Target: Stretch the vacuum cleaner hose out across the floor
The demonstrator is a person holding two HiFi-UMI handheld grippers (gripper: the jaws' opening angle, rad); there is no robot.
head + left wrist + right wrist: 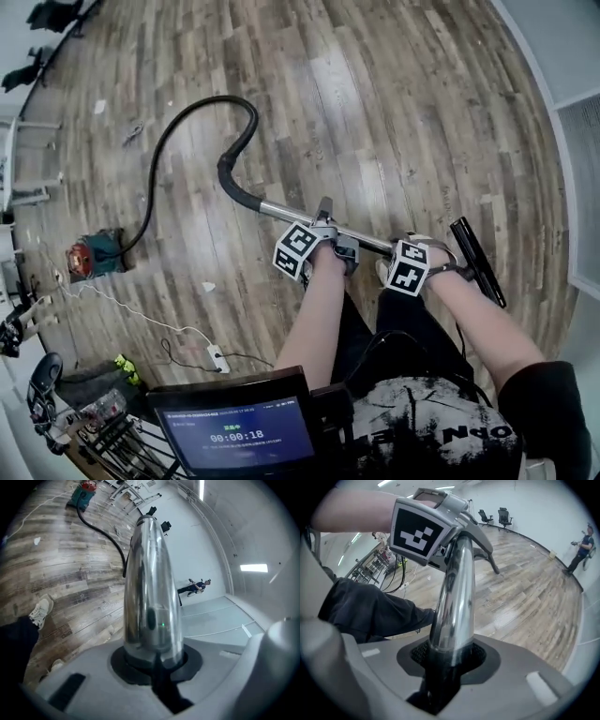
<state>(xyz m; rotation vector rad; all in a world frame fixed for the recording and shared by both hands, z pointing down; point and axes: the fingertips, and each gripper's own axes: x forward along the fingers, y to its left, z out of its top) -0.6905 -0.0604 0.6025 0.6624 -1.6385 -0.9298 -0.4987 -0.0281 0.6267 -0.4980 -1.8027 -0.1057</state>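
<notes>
**Grip state.** The left gripper [330, 230] and right gripper [427, 248] are both clamped on the metal tube [281, 212], jaws narrow against its chrome surface. The left sits toward the tube's hose end and the right toward the black floor nozzle [478, 261] at the right end.

**Hose position.** The black hose [187, 122] joins the tube's left end, arcs far and left over the wooden floor [394, 112], then curves back near to the red and teal vacuum body [94, 255] at the left. It lies bent, not straight.

**Surroundings.**
- A white power strip [217, 357] with its cable lies near left, apart from the hose.
- Paper scraps [100, 107] lie on the floor left of the hose loop.
- A metal rack [103, 431] occupies the near-left corner.
- Office chairs [52, 14] stand at the far-left wall.
- A tablet screen [234, 433] sits nearest, in front of the operator.
- A second person [583, 545] stands far off by the wall.
</notes>
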